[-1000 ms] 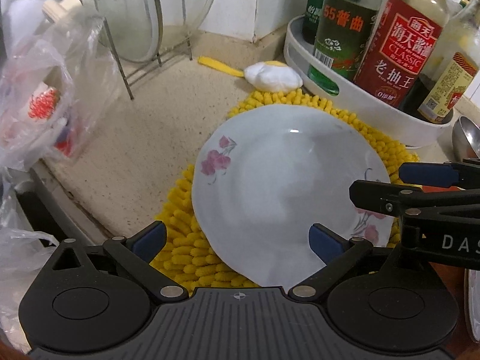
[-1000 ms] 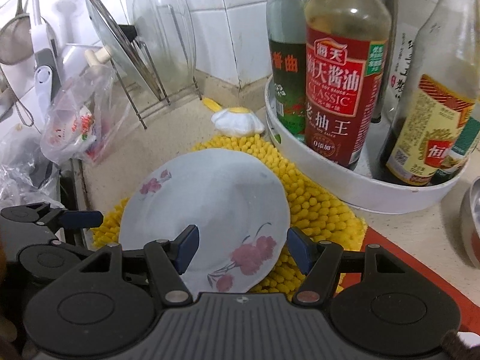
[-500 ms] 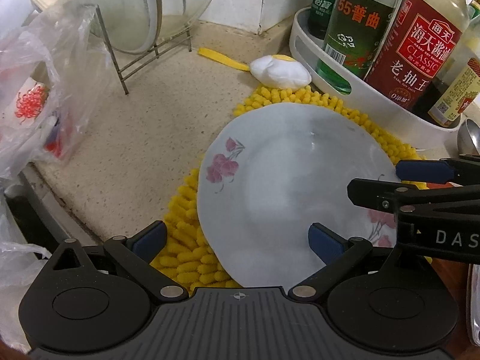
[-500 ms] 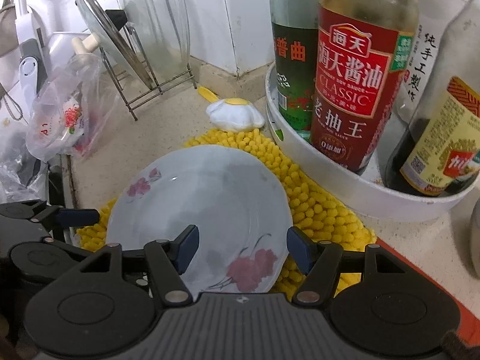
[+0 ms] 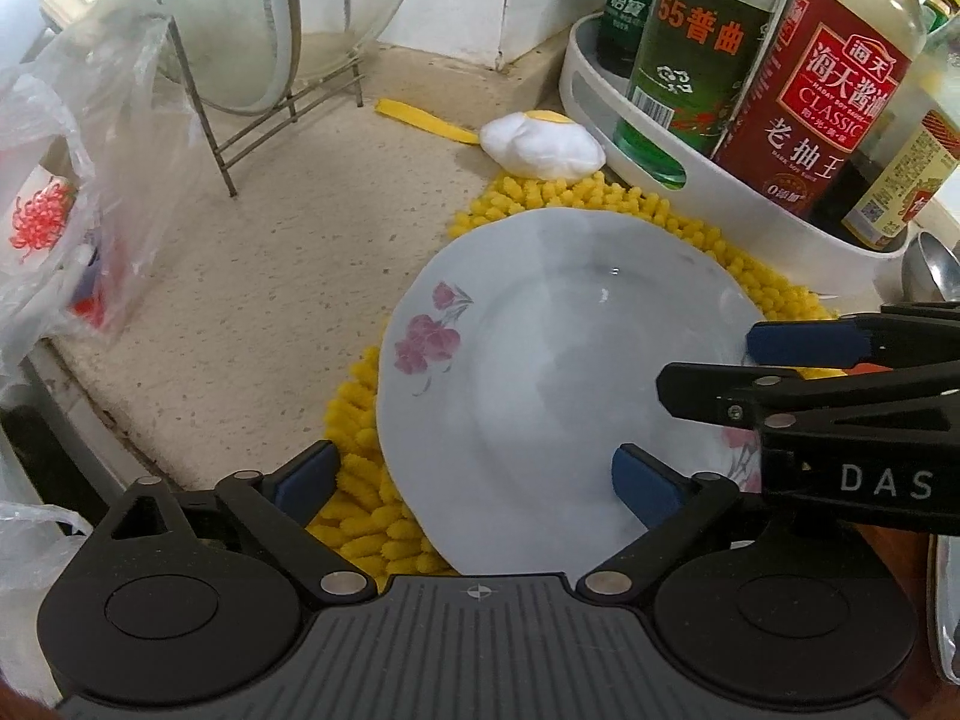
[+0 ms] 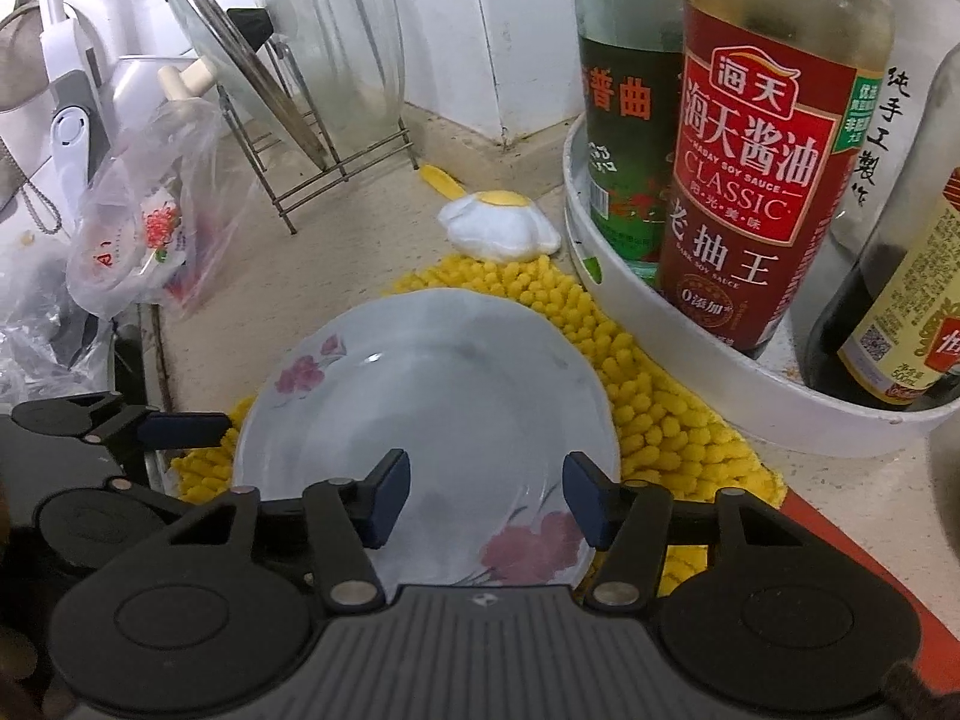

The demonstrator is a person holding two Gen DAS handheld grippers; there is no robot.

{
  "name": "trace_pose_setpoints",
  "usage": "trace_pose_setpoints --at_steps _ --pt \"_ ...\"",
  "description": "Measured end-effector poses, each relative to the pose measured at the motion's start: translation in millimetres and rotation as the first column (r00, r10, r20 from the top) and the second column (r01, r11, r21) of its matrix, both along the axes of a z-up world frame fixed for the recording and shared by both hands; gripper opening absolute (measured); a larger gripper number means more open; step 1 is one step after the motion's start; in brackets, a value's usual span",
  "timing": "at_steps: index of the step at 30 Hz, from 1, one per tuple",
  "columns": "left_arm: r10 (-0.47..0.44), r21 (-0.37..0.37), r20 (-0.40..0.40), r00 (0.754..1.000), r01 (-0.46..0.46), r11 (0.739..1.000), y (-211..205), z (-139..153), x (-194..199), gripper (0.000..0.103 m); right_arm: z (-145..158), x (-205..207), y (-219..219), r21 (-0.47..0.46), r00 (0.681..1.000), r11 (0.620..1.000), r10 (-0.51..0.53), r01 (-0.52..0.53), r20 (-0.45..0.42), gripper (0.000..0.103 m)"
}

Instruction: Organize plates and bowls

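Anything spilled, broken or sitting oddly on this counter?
Nothing spilled or broken. The flowered plate sits off-centre on the yellow mat, overhanging its left edge. A fried-egg-shaped cloth lies loose beside the bottle tray.

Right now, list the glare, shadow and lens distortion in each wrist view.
Left wrist view: a small glare spot and grey gripper shadows on the white floral plate; the fisheye tilts the red-labelled soy sauce bottle inward. Right wrist view: a glare streak on that plate, and the white wall tiles curve.
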State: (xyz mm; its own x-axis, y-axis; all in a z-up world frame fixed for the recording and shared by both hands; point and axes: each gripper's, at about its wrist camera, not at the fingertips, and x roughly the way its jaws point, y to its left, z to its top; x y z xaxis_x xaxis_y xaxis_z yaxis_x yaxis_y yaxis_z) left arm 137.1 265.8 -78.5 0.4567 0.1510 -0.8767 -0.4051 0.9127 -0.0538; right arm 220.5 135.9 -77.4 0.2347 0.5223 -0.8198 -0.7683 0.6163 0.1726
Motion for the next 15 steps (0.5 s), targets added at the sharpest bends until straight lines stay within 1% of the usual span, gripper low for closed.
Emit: trace_pose_setpoints --at_steps 3,9,15 --pt "-0.014 -0.008 0.004 1.000 0.014 1.000 -1.8 0.8 0.8 0.095 -1.0 0.7 -0.4 0.013 1.000 1.000 0.009 -0.009 -0.026 0.047" --pt "-0.042 -0.018 0.007 0.999 0.042 0.999 -7.2 1.4 1.4 0.093 -1.7 -0.8 -3.5 0.029 0.998 1.000 0.011 -0.010 -0.062 0.047" --pt "-0.052 -0.016 0.009 0.999 0.052 0.999 -8.4 1.2 0.5 0.093 0.6 -1.0 -13.0 0.026 0.998 0.999 -0.025 0.026 -0.053 0.045"
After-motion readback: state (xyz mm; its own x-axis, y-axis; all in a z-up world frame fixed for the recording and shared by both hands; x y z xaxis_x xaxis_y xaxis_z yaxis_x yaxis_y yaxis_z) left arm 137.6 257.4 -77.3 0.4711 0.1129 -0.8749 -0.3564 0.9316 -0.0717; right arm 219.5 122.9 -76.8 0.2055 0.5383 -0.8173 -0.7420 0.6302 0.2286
